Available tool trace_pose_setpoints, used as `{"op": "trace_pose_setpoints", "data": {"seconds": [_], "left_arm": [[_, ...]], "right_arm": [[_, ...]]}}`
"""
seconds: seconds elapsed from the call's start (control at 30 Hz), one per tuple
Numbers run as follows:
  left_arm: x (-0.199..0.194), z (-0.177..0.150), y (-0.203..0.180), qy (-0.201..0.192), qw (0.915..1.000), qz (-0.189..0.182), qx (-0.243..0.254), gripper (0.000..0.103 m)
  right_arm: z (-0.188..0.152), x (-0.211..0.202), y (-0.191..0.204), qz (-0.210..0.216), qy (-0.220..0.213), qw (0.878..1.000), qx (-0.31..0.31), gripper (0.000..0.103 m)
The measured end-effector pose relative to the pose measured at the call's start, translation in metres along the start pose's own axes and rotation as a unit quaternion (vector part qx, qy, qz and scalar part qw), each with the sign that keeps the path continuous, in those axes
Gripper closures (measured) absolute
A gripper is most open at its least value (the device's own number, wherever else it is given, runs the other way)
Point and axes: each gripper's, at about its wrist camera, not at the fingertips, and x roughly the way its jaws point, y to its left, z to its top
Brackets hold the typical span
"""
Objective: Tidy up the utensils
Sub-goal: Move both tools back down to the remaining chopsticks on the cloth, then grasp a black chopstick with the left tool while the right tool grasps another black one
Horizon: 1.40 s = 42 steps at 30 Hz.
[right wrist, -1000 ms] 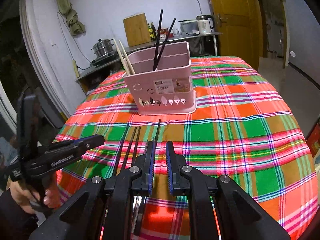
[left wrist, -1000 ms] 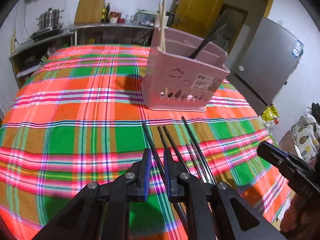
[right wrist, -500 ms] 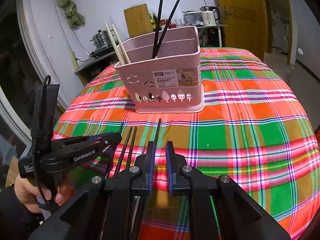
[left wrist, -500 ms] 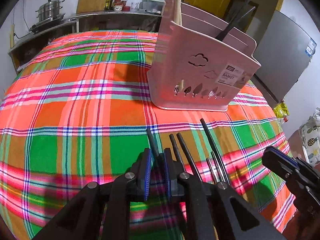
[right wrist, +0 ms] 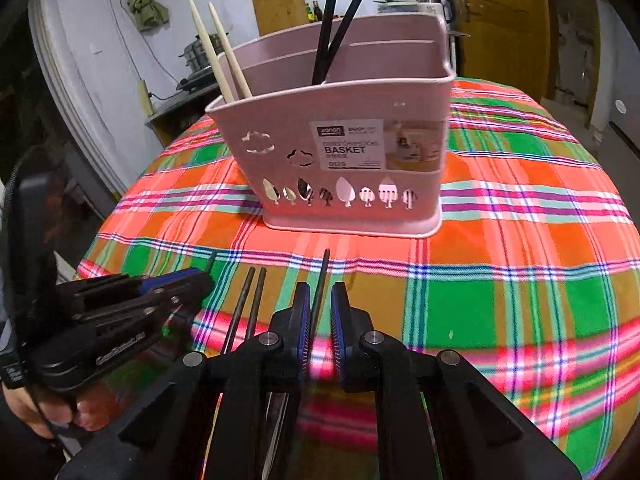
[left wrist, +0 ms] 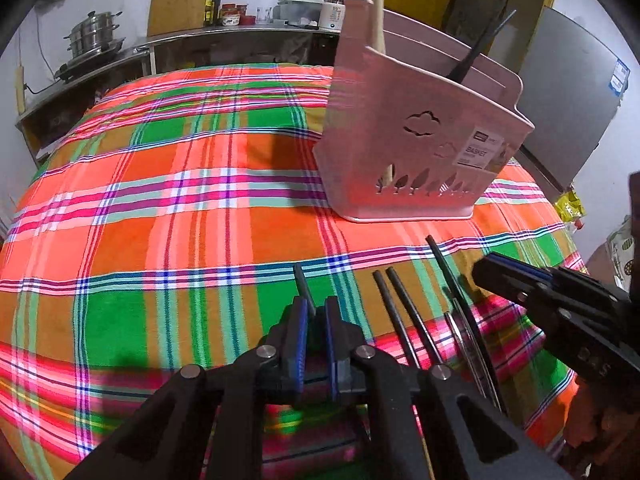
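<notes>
A pink utensil basket (left wrist: 400, 152) (right wrist: 280, 128) stands on the plaid tablecloth (left wrist: 160, 208), holding pale wooden chopsticks (right wrist: 224, 52) and black chopsticks (right wrist: 332, 20). Several black chopsticks lie loose on the cloth in front of it. My left gripper (left wrist: 316, 308) (right wrist: 200, 280) is low over the cloth, its jaws closing on one black chopstick (left wrist: 301, 282) whose tip pokes out ahead. A loose pair (left wrist: 400, 308) (right wrist: 248, 300) lies between the grippers. My right gripper (right wrist: 320, 300) (left wrist: 480, 270) straddles another black chopstick (right wrist: 325, 268) with a narrow gap, the pads not pressing it.
Thin metal utensils (left wrist: 460, 332) lie beside the black chopsticks. A hand (right wrist: 40, 412) holds the left gripper's handle. Behind the table are a counter with a steel pot (left wrist: 92, 36) and a cutting board (left wrist: 180, 0), a grey fridge (left wrist: 568, 92) and a yellow door (right wrist: 500, 20).
Both grippers have moved forward and down toward the loose chopsticks, so the basket looms larger. The left jaws have narrowed on a chopstick; the right gripper now has one between its fingers.
</notes>
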Motion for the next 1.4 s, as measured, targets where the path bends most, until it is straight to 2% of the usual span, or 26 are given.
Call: {"op": "trace_pose_setpoints", "data": {"seconds": [0.5,0.6,0.73,0.87,1.03,1.4], "left_arm": [[0.006,0.005,-0.001,0.003,1.0000,0.007,0.006,0.094],[0.007,0.006,-0.006,0.006,0.9998,0.016,0.013,0.094],[0.008,0.010,-0.004,0.013,0.9998,0.014,0.005,0.095],[0.005,0.012,-0.002,0.017,0.9998,0.007,-0.003,0.095],[-0.009,0.018,-0.004,0.004,1.0000,-0.001,-0.002,0.096],[-0.073,0.044,-0.016,-0.054,0.9983,-0.012,0.018,0.098]], "right_arm": [[0.011,0.032,0.009,-0.025,0.044,0.998,-0.025,0.092],[0.013,0.034,0.012,-0.029,0.052,0.998,-0.033,0.096],[0.015,0.034,0.009,-0.022,0.055,0.998,-0.030,0.097],[0.017,0.025,0.006,-0.016,0.048,0.998,-0.025,0.097],[0.023,0.007,0.005,-0.012,0.030,0.999,-0.022,0.097],[0.047,-0.047,0.010,-0.010,-0.028,0.999,-0.027,0.097]]}}
